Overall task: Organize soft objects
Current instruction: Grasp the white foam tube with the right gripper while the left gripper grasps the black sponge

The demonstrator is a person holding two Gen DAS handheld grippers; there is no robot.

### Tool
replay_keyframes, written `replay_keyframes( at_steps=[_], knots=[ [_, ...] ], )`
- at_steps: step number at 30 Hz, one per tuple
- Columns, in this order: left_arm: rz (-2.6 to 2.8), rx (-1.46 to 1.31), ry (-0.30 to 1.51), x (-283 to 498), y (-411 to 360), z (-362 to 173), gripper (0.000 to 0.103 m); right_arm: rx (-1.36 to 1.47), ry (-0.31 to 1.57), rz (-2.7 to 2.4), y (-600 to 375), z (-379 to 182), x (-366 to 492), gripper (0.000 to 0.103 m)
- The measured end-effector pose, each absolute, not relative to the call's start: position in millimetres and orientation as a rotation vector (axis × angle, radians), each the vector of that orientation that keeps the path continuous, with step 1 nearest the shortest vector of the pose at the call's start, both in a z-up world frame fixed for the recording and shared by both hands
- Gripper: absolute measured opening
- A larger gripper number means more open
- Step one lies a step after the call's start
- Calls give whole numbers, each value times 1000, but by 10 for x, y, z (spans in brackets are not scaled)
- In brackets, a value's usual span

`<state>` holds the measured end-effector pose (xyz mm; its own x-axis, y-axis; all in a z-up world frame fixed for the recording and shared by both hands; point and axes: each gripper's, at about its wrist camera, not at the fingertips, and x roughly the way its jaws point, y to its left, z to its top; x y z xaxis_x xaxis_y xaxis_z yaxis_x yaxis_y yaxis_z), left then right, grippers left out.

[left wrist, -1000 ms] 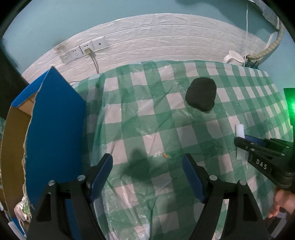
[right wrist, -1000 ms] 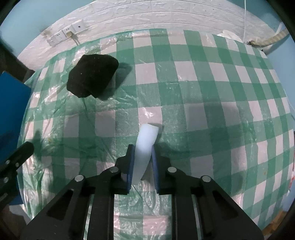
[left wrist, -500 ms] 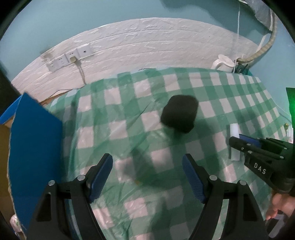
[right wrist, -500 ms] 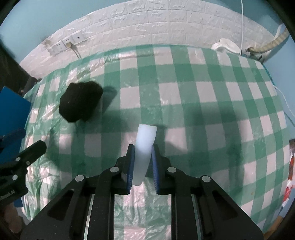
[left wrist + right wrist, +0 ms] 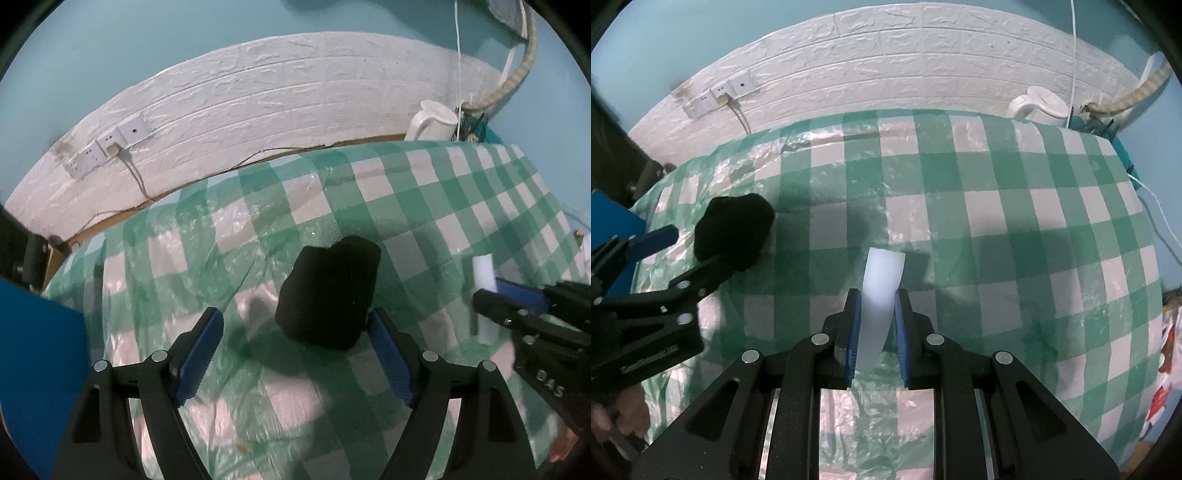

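A black soft lump (image 5: pixel 328 291) lies on the green-and-white checked tablecloth (image 5: pixel 424 206). My left gripper (image 5: pixel 295 325) is open, its blue pads level with the lump's near side, the right pad close to its edge. The lump also shows in the right wrist view (image 5: pixel 735 229), with the left gripper (image 5: pixel 690 251) around it. My right gripper (image 5: pixel 877 306) is shut on a white foam strip (image 5: pixel 881 291) and holds it above the cloth. The strip shows at the right of the left wrist view (image 5: pixel 484 273).
A blue box flap (image 5: pixel 37 369) stands at the left edge. A white kettle (image 5: pixel 432 122) sits at the table's back right by cables. Wall sockets (image 5: pixel 107 147) are on the white brick wall behind. The cloth is covered with crinkled clear plastic.
My left gripper has moved forward and right across the table up to the black lump. My right gripper has lifted and drawn back a little, still holding the white strip.
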<state>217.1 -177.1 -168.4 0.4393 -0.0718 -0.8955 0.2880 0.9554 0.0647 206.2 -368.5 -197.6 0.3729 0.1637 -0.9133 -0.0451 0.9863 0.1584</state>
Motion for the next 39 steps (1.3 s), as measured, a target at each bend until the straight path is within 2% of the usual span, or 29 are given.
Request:
replay_keyframes(
  at_steps=[17, 21, 22, 24, 29, 39],
  knots=[
    [-263, 256, 1125, 2410, -2056, -1879, 81, 75, 1172, 130, -3662, -1960, 2156, 17],
    [-293, 234, 1103, 2381, -2055, -1843, 52, 78, 1173, 133, -3641, -1933, 2152, 17],
    [-287, 238, 1104, 2379, -2051, -1841, 51, 76, 1170, 134, -3635, -1921, 2149, 17],
    [-295, 222, 1117, 2380, -2044, -1841, 43, 75, 1164, 138, -3624, -1889, 2137, 17],
    [-291, 205, 1108, 2321, -1998, -1793, 39, 71, 1158, 141, -3613, -1842, 2094, 17],
    [-279, 249, 1081, 2013, -1875, -1596, 39, 47, 1143, 174, -3472, -1663, 1959, 17]
  ],
)
